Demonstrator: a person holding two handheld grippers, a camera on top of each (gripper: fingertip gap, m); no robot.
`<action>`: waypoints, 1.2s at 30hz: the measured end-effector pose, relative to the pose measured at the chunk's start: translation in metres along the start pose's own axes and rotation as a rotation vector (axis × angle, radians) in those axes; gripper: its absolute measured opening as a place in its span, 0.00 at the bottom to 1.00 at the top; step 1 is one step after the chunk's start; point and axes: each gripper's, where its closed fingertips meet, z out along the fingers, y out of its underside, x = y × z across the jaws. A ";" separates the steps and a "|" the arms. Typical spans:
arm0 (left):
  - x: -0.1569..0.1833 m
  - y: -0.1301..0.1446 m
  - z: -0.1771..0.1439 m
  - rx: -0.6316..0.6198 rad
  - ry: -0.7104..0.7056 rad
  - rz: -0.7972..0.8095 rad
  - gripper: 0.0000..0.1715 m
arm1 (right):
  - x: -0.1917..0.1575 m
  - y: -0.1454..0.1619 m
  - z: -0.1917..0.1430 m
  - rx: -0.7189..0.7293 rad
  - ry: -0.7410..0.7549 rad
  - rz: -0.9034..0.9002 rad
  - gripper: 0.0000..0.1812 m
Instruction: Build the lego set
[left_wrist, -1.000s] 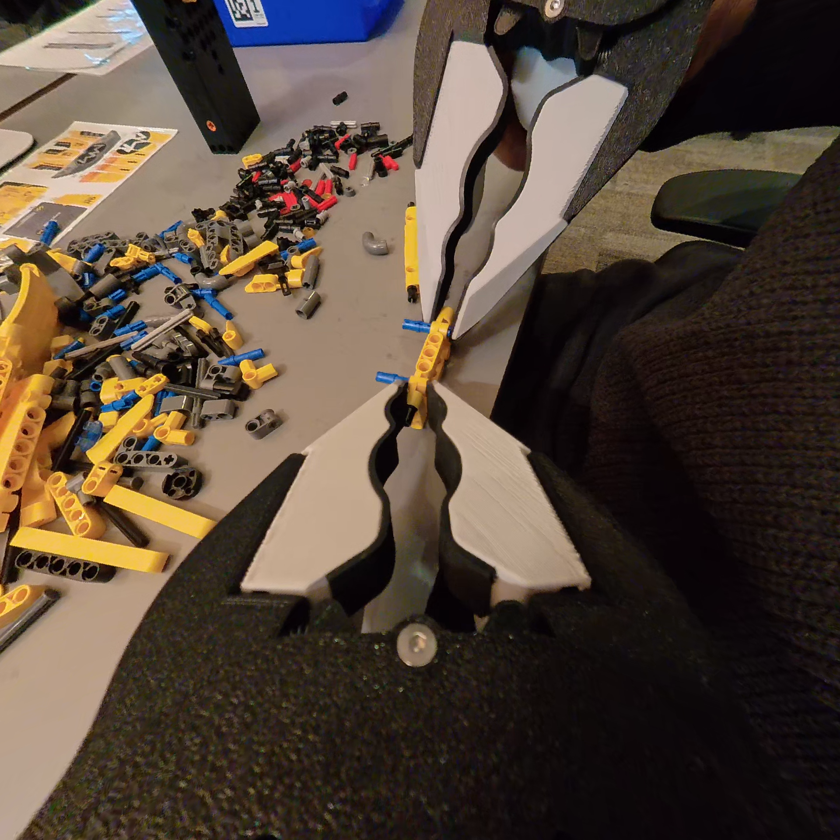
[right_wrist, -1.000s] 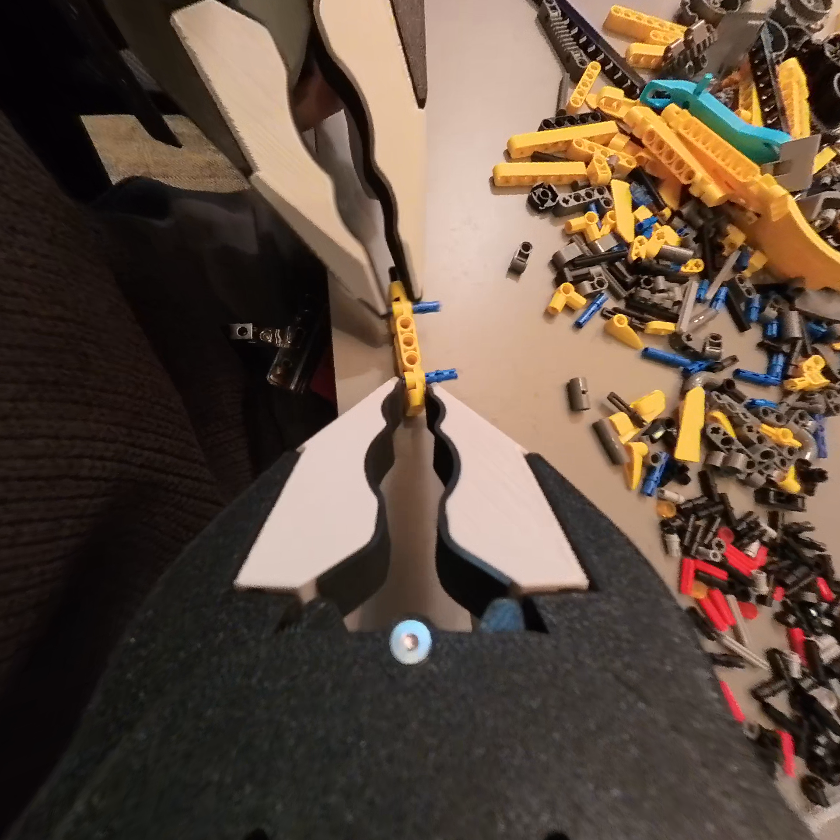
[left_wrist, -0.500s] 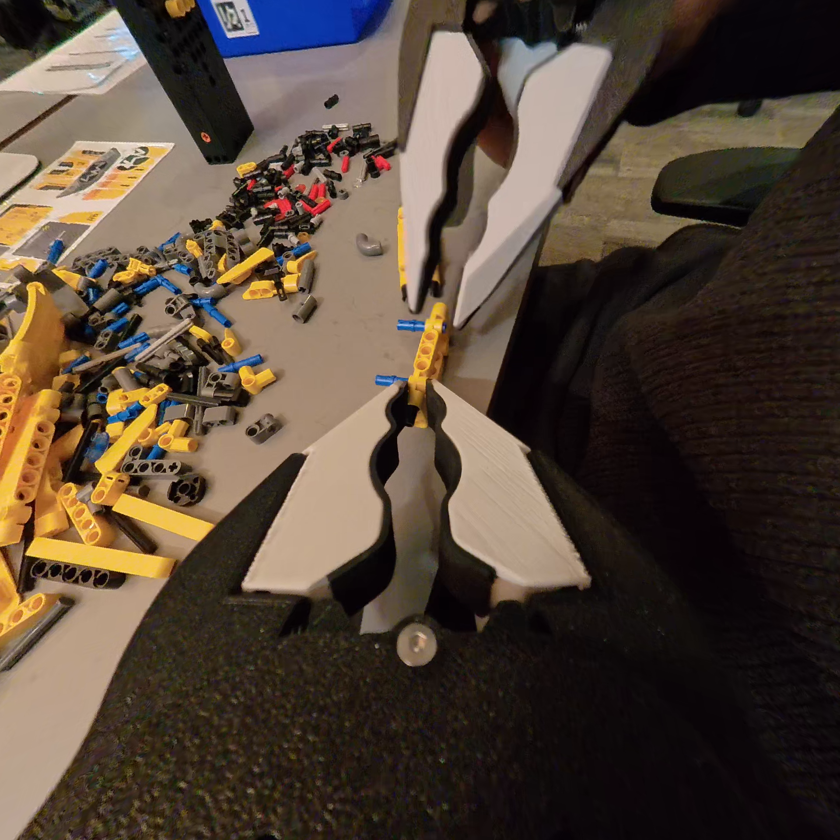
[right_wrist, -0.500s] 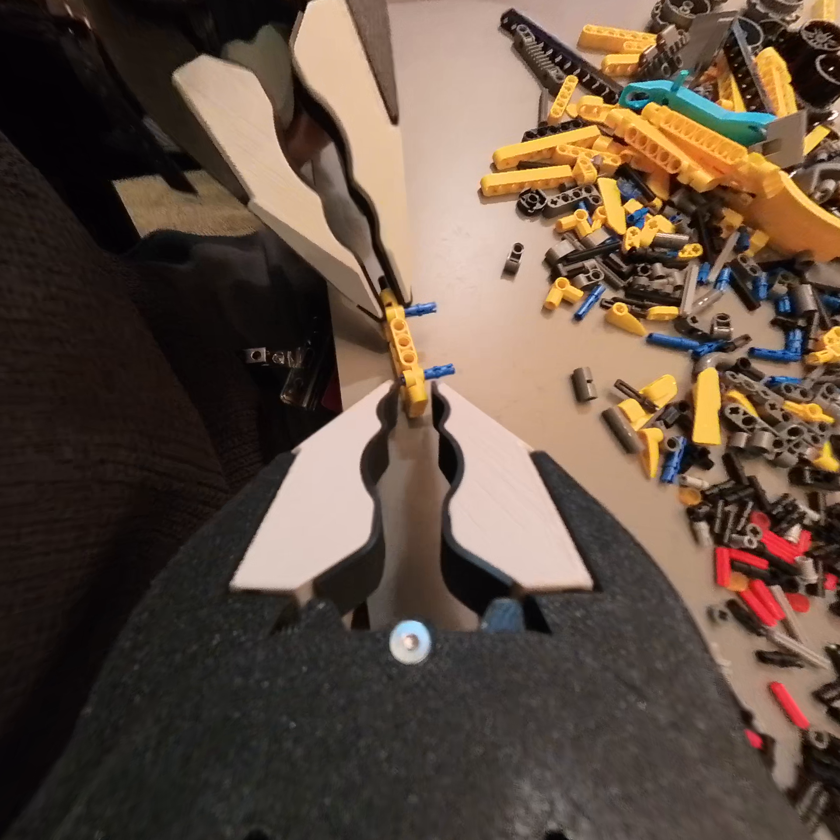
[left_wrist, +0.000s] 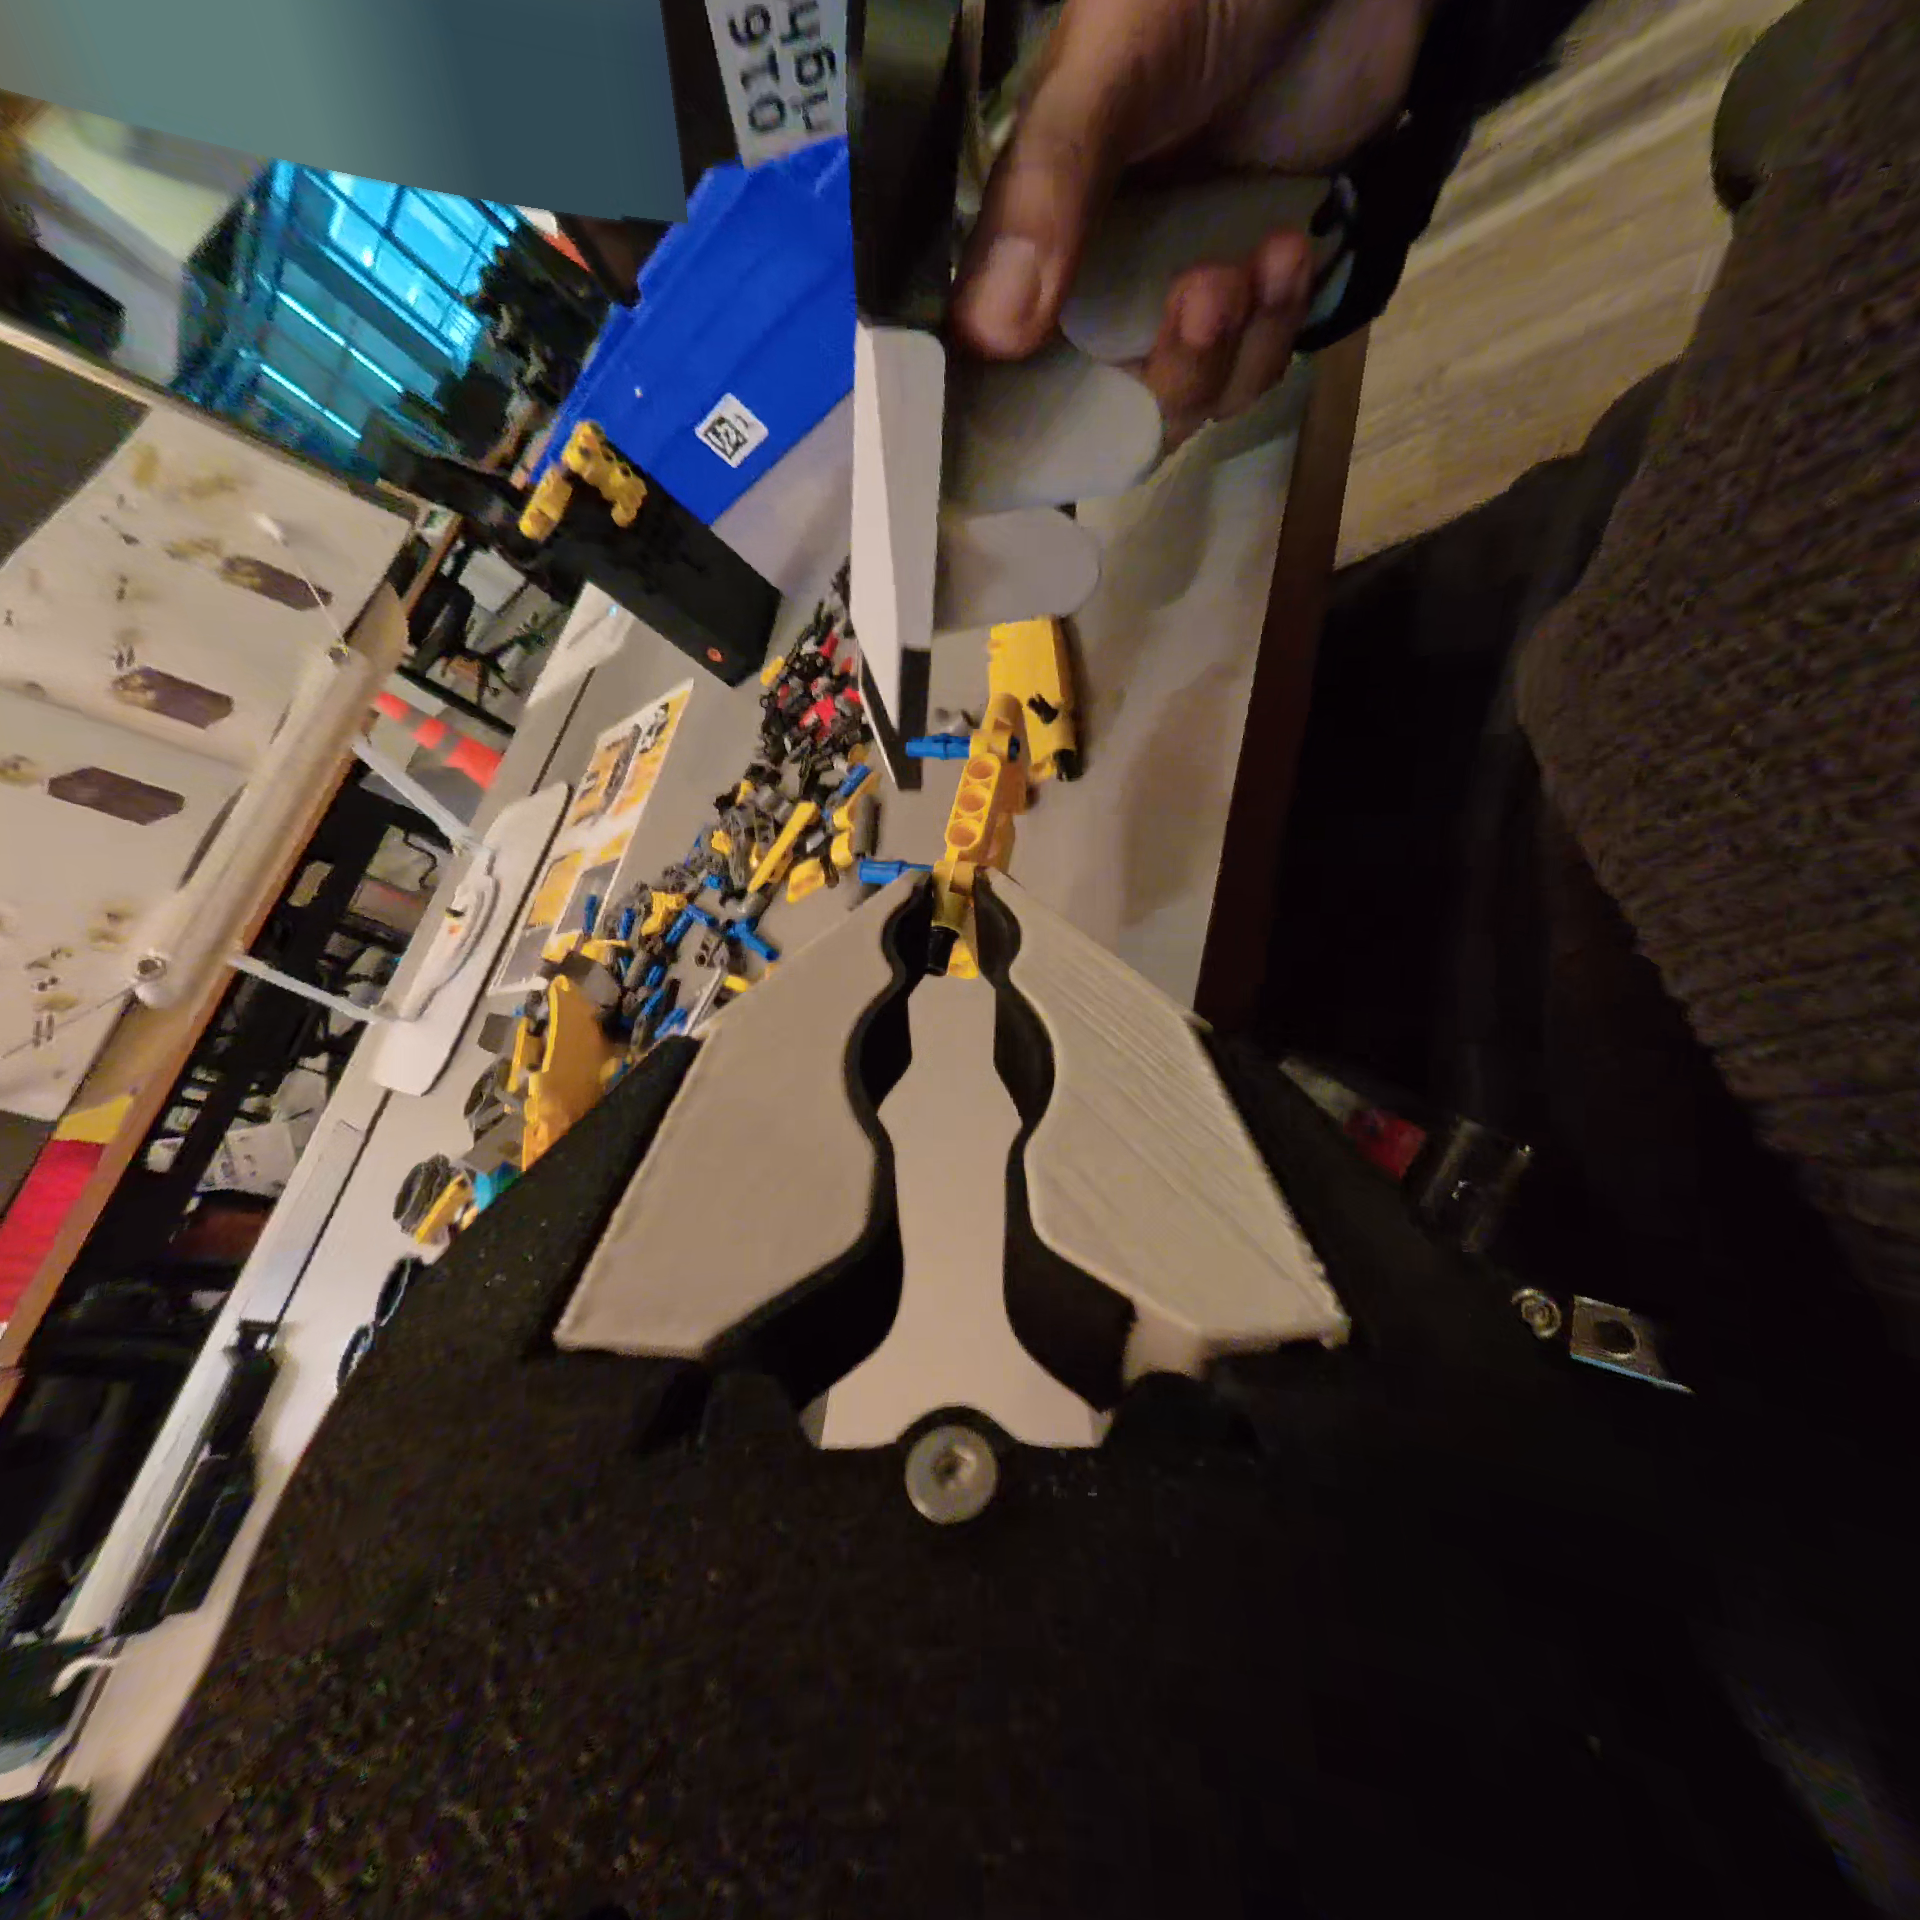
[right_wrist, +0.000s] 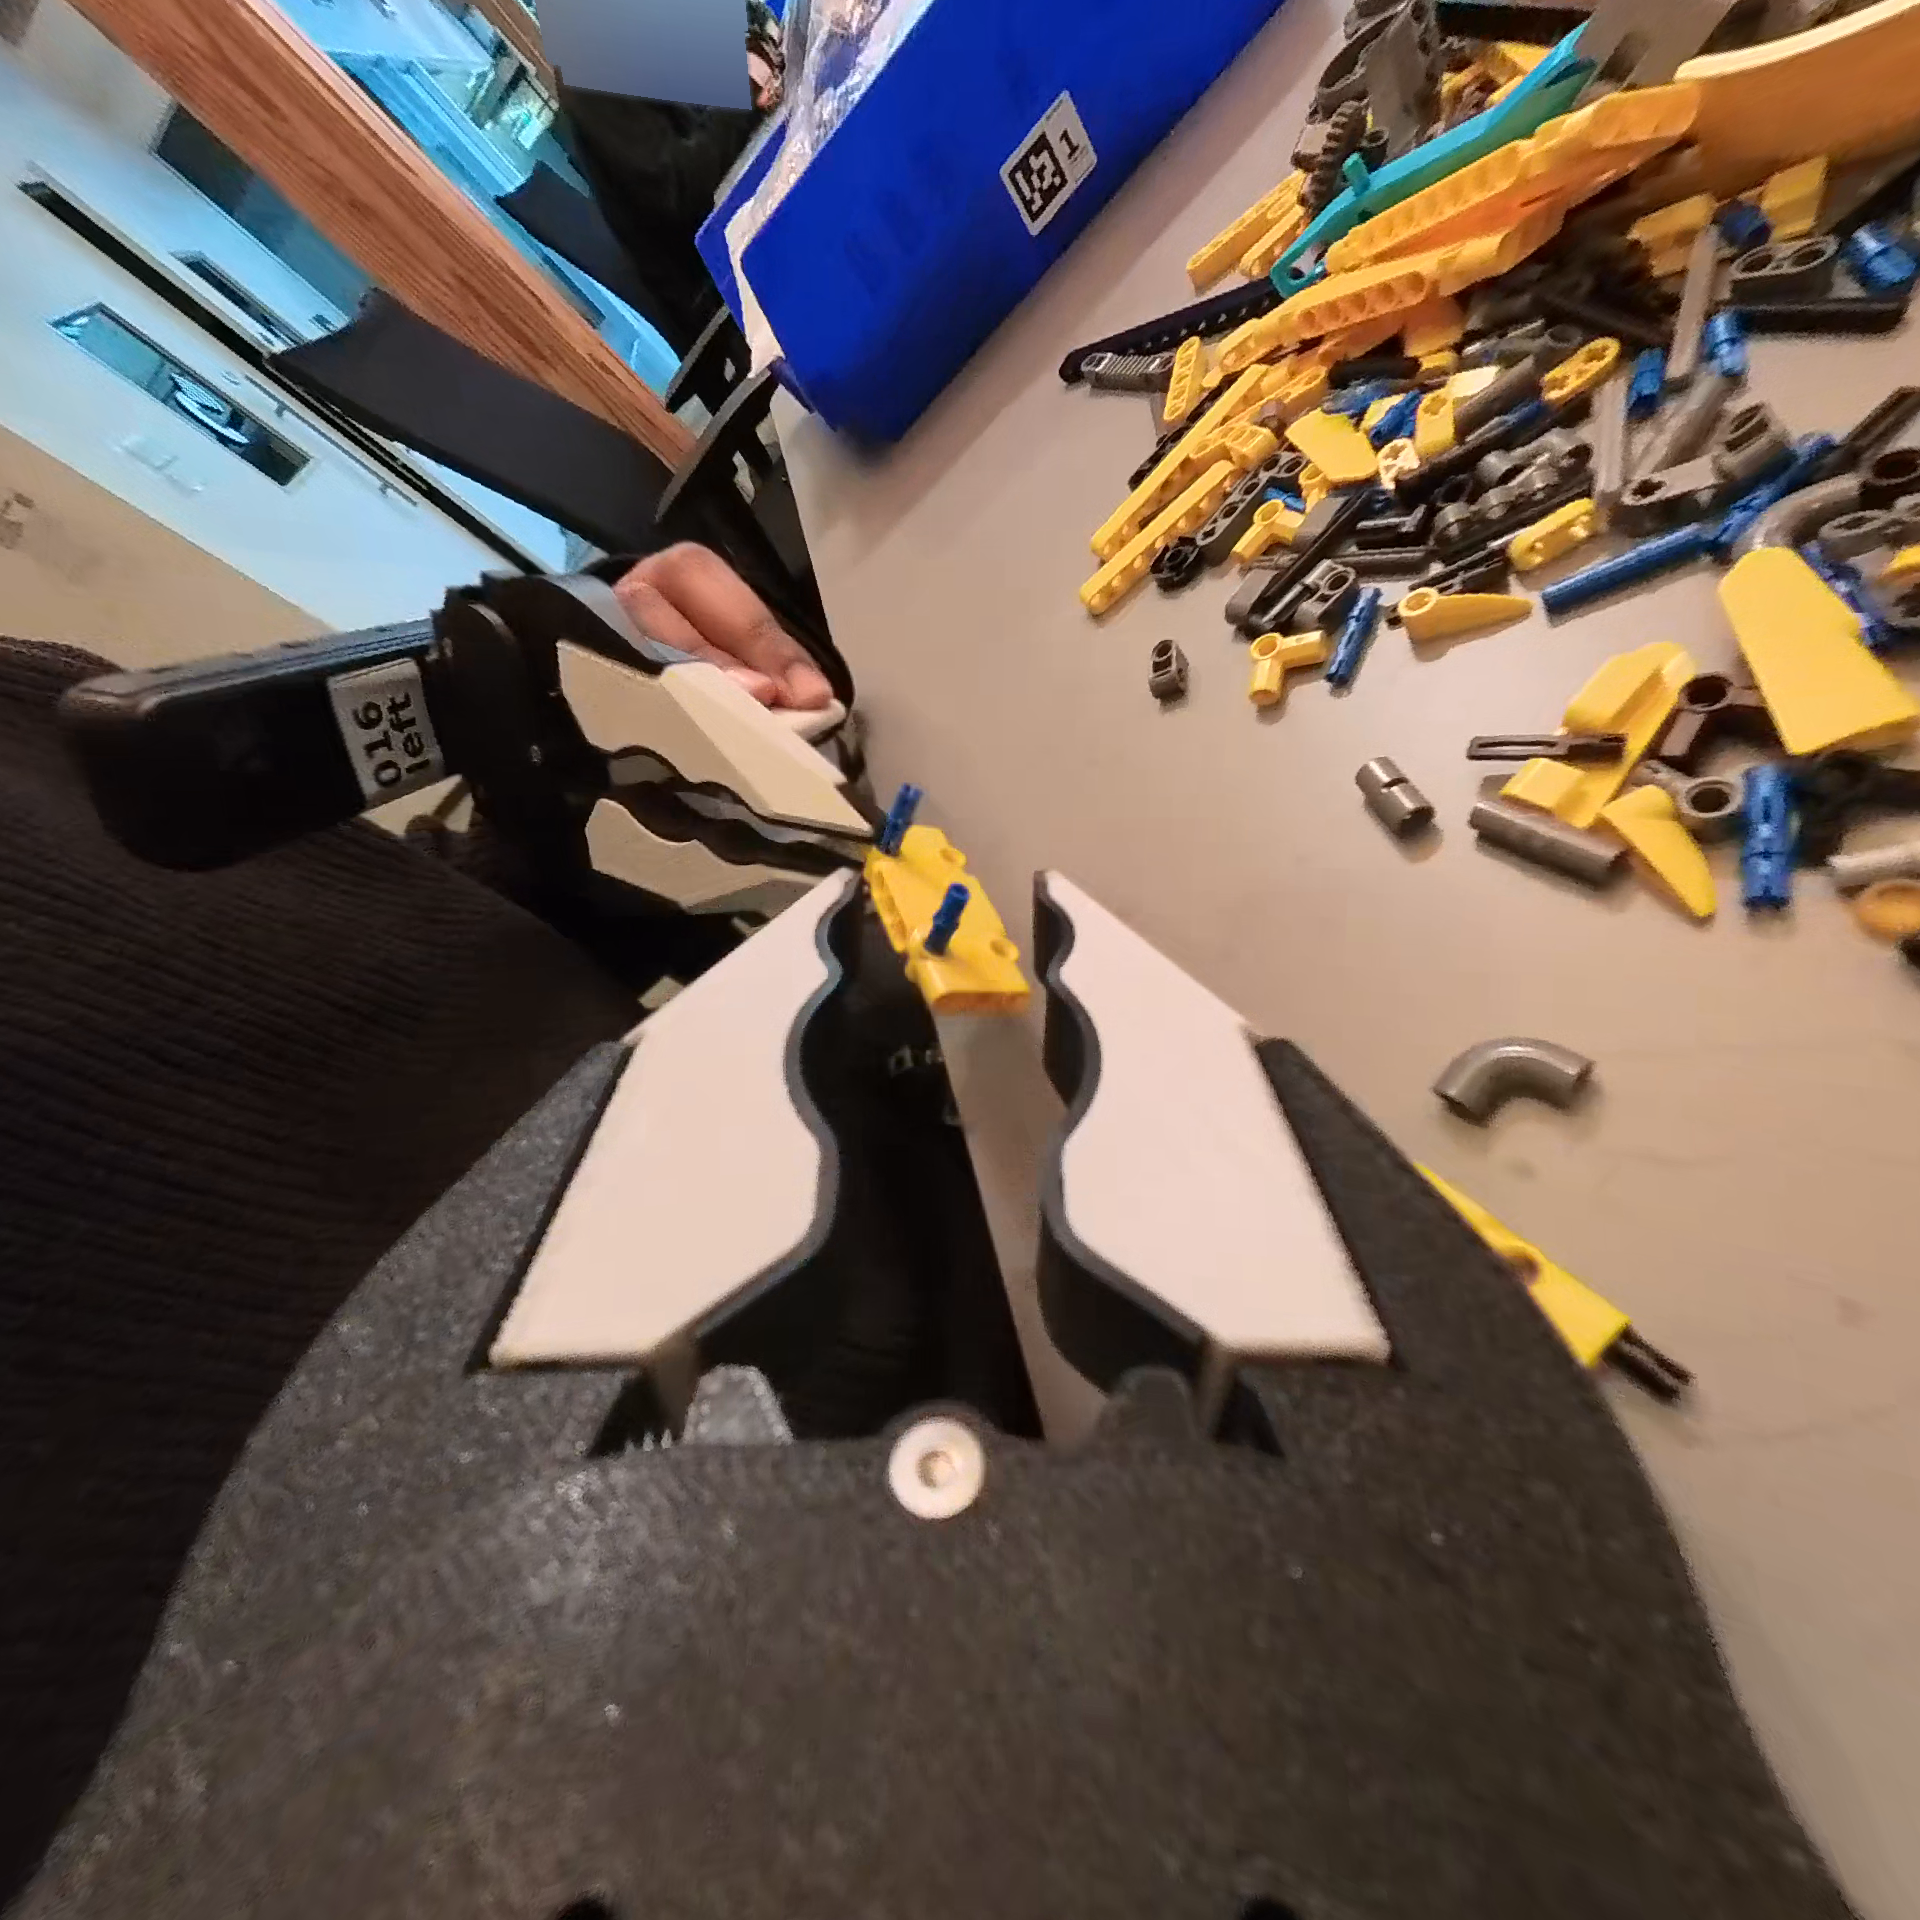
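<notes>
My left gripper (left_wrist: 951, 883) is shut on the near end of a short yellow beam (left_wrist: 977, 805) with two blue pins sticking out of its side. It holds the beam above the grey table's near edge. In the right wrist view the left gripper (right_wrist: 860, 836) comes in from the left, still clamped on the beam (right_wrist: 951, 935). My right gripper (right_wrist: 945, 888) is open, and the beam's free end lies between its fingertips with a gap on the right side. One right finger (left_wrist: 896, 540) shows edge-on beside the beam, with a hand above it.
A pile of yellow, black, grey, blue and red parts (right_wrist: 1507, 416) covers the table. A grey elbow (right_wrist: 1507, 1075) and a long yellow piece (right_wrist: 1527, 1268) lie near my right gripper. A blue bin (right_wrist: 935, 208), a black block (left_wrist: 644, 561) and printed sheets (left_wrist: 623, 769) stand farther off. My two grippers' fingertips are within a few centimetres of each other. About 8 centimetres separates my right fingertips from the grey elbow (right_wrist: 1507, 1075).
My right gripper has opened and let go of the beam's far end. Both grippers have rolled and tilted, and the left one still holds the beam.
</notes>
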 end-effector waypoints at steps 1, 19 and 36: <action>-0.002 -0.003 0.000 0.012 -0.007 0.001 0.04 | -0.001 0.000 0.001 0.006 -0.004 0.007 0.18; -0.032 -0.014 -0.004 0.125 -0.029 -0.222 0.09 | -0.011 -0.033 -0.009 0.264 -0.156 0.119 0.02; -0.015 -0.029 0.013 0.202 0.377 -0.863 0.14 | -0.036 -0.019 0.000 0.107 0.009 -0.494 0.02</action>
